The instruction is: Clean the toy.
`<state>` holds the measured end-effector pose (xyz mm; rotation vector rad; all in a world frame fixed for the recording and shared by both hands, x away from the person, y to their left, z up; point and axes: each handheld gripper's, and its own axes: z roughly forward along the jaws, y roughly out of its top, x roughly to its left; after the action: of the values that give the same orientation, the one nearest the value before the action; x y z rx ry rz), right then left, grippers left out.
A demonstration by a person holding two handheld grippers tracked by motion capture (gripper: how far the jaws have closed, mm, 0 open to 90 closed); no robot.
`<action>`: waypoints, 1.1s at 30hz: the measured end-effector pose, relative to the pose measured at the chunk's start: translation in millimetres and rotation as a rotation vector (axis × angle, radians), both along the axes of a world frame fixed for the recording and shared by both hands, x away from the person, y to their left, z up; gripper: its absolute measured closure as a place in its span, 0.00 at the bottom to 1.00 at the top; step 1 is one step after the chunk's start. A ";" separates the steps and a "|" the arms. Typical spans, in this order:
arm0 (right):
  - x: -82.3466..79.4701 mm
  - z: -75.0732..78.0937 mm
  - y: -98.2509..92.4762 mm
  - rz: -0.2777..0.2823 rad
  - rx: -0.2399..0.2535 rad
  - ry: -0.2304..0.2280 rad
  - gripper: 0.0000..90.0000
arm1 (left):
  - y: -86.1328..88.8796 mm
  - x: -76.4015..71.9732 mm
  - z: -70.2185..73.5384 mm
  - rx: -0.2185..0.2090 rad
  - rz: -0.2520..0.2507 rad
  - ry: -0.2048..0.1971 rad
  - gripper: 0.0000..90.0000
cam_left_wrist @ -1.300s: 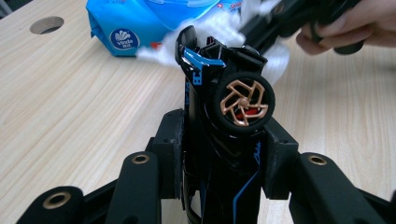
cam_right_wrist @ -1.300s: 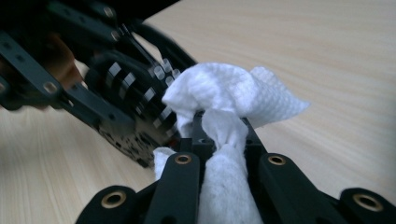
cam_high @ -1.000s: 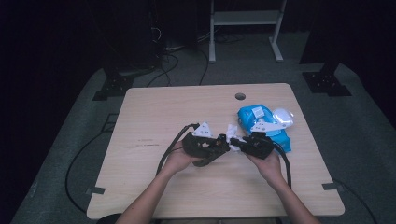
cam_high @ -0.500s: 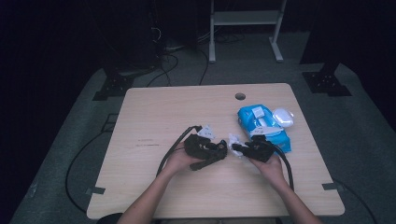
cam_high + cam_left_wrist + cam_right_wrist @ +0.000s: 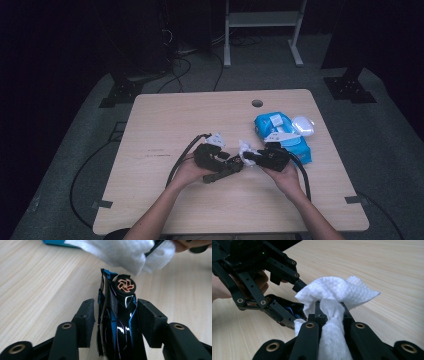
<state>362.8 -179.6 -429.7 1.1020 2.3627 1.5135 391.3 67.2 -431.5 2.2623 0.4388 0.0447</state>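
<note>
The light wooden table (image 5: pixel 165 120) carries everything at its near middle, where the person's two hands meet; off to the right lies a blue pack of wipes (image 5: pixel 285 135) with a small white oval case (image 5: pixel 303 125) beside it. The work in hand looks like wiping a glossy black-and-blue toy car (image 5: pixel 117 322) clean. The left gripper (image 5: pixel 227 167) has the car standing between its pads with a copper-spoked wheel (image 5: pixel 125 285) facing the camera; its jaws have just been opening, and in the left gripper view the left pad stands a little clear of the body while the right one sits against it, so the hold seems slack rather than firm. The right gripper (image 5: pixel 329 312) is clamped narrow on a bunched white wipe (image 5: pixel 337 293), whose loose end spreads out ahead of the jaws and hangs just above and beyond the car's wheel end. I judge this to be a pause in the wiping, perhaps to re-grip or turn the car. The next move calls for the left jaws to settle on the car again so it does not tip, then for the wipe to be brought down across the shiny body with light pressure.
</note>
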 end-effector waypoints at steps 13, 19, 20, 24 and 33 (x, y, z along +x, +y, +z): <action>1.6 0.4 16.1 0.035 -0.006 0.003 0.91 | 38.9 0.3 15.8 -0.087 0.049 0.043 0.50; 2.3 1.7 23.8 0.061 -0.017 0.006 0.91 | 45.9 3.6 5.0 -0.097 0.067 0.125 0.43; 2.6 2.2 25.6 0.065 -0.019 0.004 0.91 | 46.1 3.8 3.8 -0.100 0.066 0.132 0.43; 3.3 2.1 31.1 0.078 -0.037 0.004 0.91 | 46.8 4.8 0.5 -0.109 0.067 0.149 0.42; 2.0 -0.7 33.5 0.086 -0.063 -0.021 0.91 | 48.0 5.0 -2.6 -0.127 0.079 0.173 0.39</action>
<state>364.8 -146.1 -430.4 0.9776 2.4551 1.4580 396.3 115.2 -434.1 2.1312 0.6062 -0.1360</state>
